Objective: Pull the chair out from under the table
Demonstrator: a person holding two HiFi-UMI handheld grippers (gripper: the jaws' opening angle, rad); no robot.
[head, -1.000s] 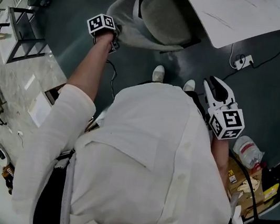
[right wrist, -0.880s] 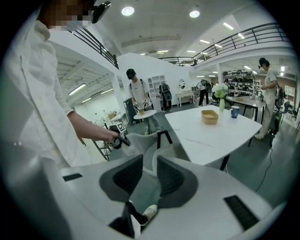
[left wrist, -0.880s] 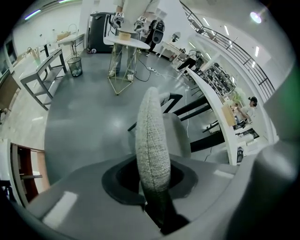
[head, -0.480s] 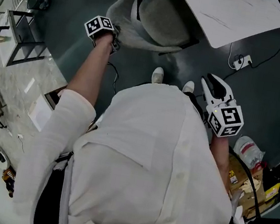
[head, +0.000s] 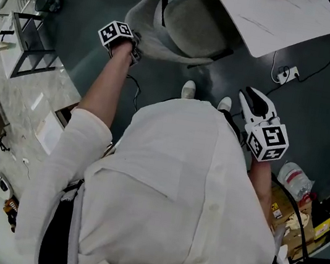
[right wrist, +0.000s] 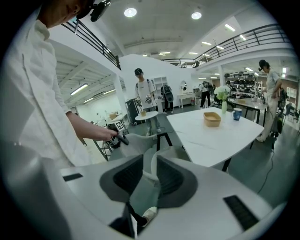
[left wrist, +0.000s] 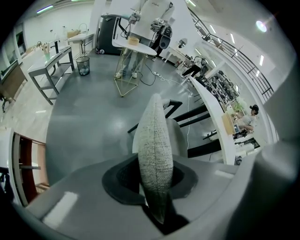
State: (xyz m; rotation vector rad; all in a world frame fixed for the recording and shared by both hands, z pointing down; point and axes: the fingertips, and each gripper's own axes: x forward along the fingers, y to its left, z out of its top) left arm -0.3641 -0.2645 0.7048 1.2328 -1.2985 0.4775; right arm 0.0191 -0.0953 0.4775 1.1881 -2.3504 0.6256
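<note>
My left hand-held gripper (left wrist: pixel 156 187) is clenched on the rounded back edge of the chair (head: pixel 193 20), a coarse grey woven fabric. Its seat sits partly under the white, veined table (head: pixel 284 20). My right hand-held gripper (right wrist: pixel 150 176) hangs released, empty.

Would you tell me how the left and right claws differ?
The left claw is shut on the chair, at its back edge; the right claw is open and empty. The left claw reaches out to the chair; the right claw hangs beside the person. Both carry marker cubes.
</note>
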